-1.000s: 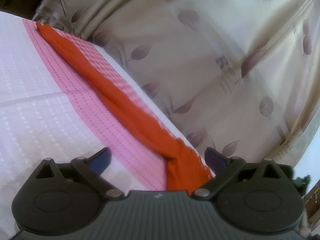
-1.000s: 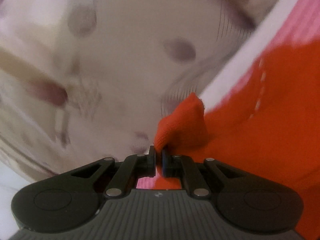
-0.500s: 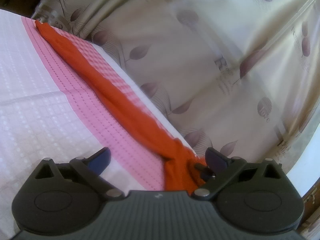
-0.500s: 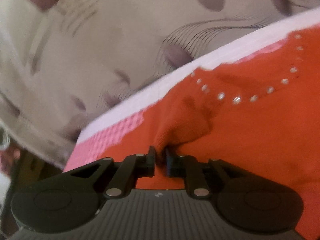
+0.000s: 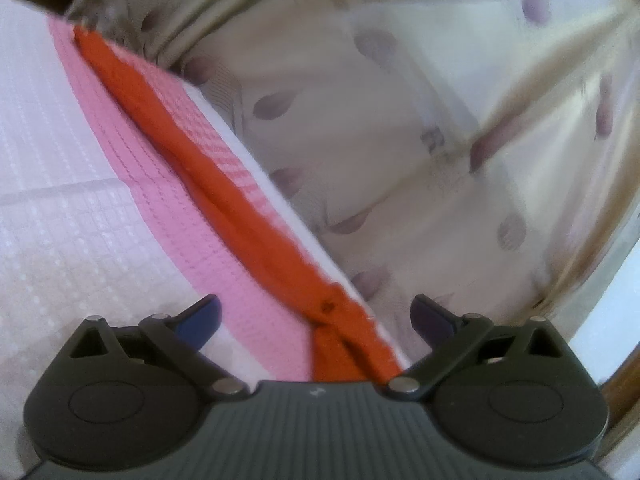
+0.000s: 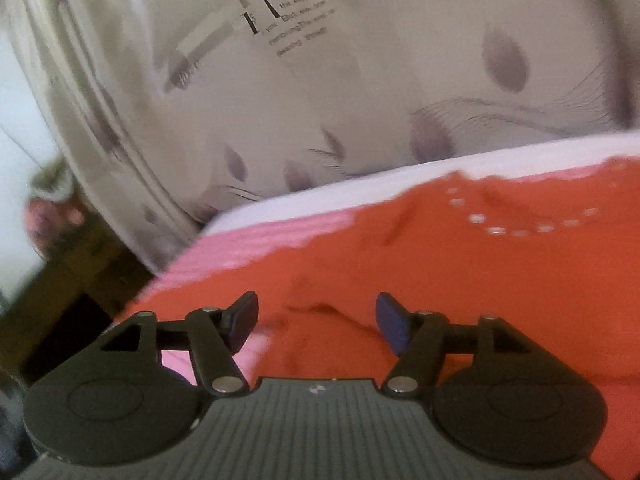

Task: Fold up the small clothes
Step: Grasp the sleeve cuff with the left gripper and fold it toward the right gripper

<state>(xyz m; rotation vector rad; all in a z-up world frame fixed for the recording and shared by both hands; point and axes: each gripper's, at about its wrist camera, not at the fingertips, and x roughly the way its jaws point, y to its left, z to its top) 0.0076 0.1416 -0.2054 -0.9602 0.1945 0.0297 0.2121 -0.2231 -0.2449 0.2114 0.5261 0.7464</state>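
Observation:
An orange-red garment (image 5: 224,184) lies flat along the far edge of a pink-and-white cloth (image 5: 172,216), seen nearly edge-on in the left wrist view. My left gripper (image 5: 316,316) is open, its near end of the garment lying between the jaws. In the right wrist view the same garment (image 6: 460,272) spreads flat, with a curved line of small studs (image 6: 520,228) on it. My right gripper (image 6: 316,320) is open and empty just above a small raised fold of the fabric.
A pale curtain with purple leaf prints (image 5: 400,120) hangs right behind the table edge; it also shows in the right wrist view (image 6: 320,80). The white textured cloth (image 5: 52,200) spreads to the left. Dark furniture (image 6: 60,280) stands beyond the table's left corner.
My right gripper was shut on a corner of the garment, lowered it onto the cloth and has opened, letting it go. The left gripper stayed open and shifted slightly.

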